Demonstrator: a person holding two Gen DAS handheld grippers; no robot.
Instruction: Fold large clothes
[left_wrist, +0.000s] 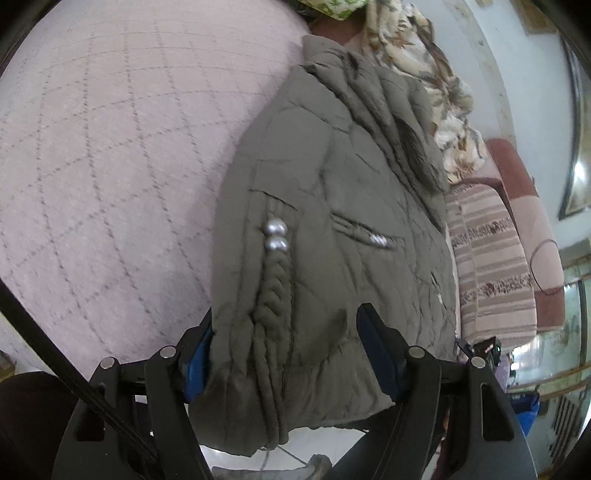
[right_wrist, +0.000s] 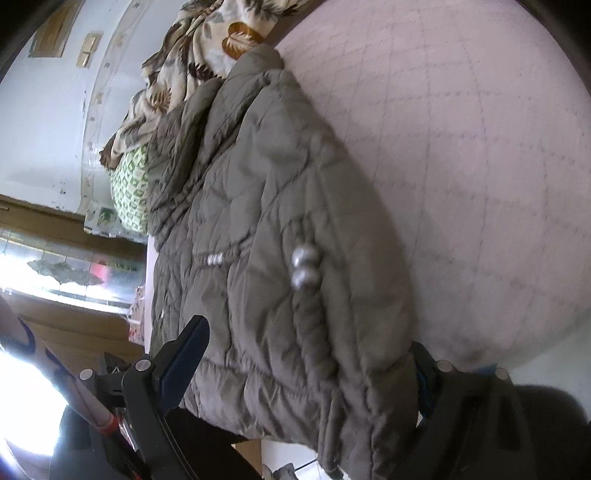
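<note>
An olive-grey quilted jacket (left_wrist: 332, 206) lies lengthwise on a pink quilted bed cover (left_wrist: 110, 147), its hem hanging over the near edge. A braided cord with two silver beads (left_wrist: 275, 236) runs down its front. My left gripper (left_wrist: 284, 332) stands wide open around the hem, blue pads on either side of the bunched fabric. In the right wrist view the same jacket (right_wrist: 280, 258) fills the middle, with the beads (right_wrist: 304, 266) on it. My right gripper (right_wrist: 306, 350) is also wide open astride the hem; its right finger is mostly hidden behind the fabric.
A floral blanket (left_wrist: 424, 74) and a green patterned pillow (right_wrist: 131, 192) lie past the jacket's collar. A striped cushion (left_wrist: 491, 266) and a maroon sofa arm (left_wrist: 532, 206) stand to the right. White floor tiles (left_wrist: 321, 443) show below the bed edge.
</note>
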